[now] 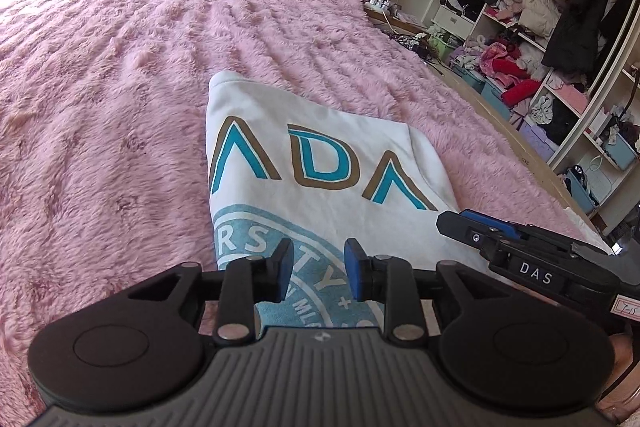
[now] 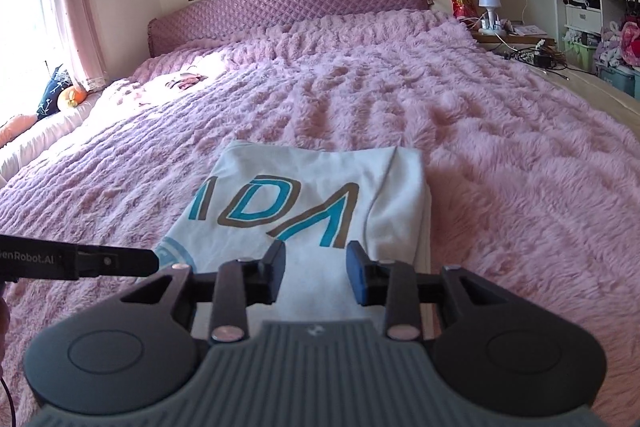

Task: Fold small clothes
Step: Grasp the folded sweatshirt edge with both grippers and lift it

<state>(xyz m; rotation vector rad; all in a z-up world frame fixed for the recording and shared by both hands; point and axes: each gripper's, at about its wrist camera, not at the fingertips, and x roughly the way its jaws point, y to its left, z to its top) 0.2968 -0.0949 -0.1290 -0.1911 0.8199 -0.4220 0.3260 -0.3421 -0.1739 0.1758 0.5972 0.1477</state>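
A folded white T-shirt (image 1: 316,163) printed with teal-and-tan letters and a pale blue round emblem lies flat on the fluffy pink blanket (image 1: 120,87) that covers the bed, near the bed's foot end and toward its right edge in the left wrist view. The left gripper (image 1: 318,269) hovers over the emblem end of the shirt, its jaws apart with only printed cloth showing in the gap below and nothing pinched. The right gripper (image 2: 316,273) hangs over the near edge of the same shirt, its jaws likewise apart and empty. Each gripper shows at the side of the other's view, close beside it. Beyond the blanket stands a quilted purple headboard (image 2: 280,11), and open shelves (image 1: 560,27) crowded with clothes line the wall at right.
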